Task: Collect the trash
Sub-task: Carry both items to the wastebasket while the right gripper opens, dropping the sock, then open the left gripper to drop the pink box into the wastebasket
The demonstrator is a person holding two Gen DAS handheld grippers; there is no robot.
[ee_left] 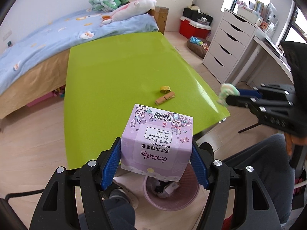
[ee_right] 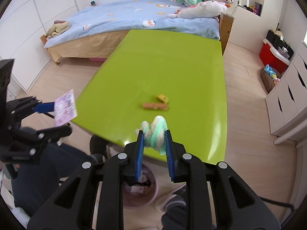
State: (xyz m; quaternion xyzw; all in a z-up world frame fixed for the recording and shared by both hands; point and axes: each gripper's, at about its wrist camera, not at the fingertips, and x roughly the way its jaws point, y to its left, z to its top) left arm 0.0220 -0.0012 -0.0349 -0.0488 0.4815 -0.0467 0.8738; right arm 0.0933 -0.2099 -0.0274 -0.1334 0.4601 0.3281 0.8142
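My left gripper (ee_left: 156, 149) is shut on a purple cartoon-printed carton (ee_left: 157, 140), held over the near edge of the green table (ee_left: 119, 72). Straight below it stands a pink waste bin (ee_left: 170, 193) with trash inside. My right gripper (ee_right: 153, 140) is shut on a crumpled pale green and white wad (ee_right: 156, 132), above the table's near edge, with the same bin (ee_right: 141, 191) partly hidden under it. A brown wrapper (ee_right: 155, 106) and a small yellow piece (ee_right: 162, 98) lie on the table. Each gripper shows in the other's view, left gripper (ee_right: 55, 115) and right gripper (ee_left: 228, 97).
A bed (ee_right: 134, 19) with a blue cover and plush toys stands behind the table. A white drawer unit (ee_left: 228, 42) and desk are at the right, with a red box (ee_left: 191, 28) beyond. A person's legs (ee_left: 259, 172) and slippered foot (ee_right: 170, 197) flank the bin.
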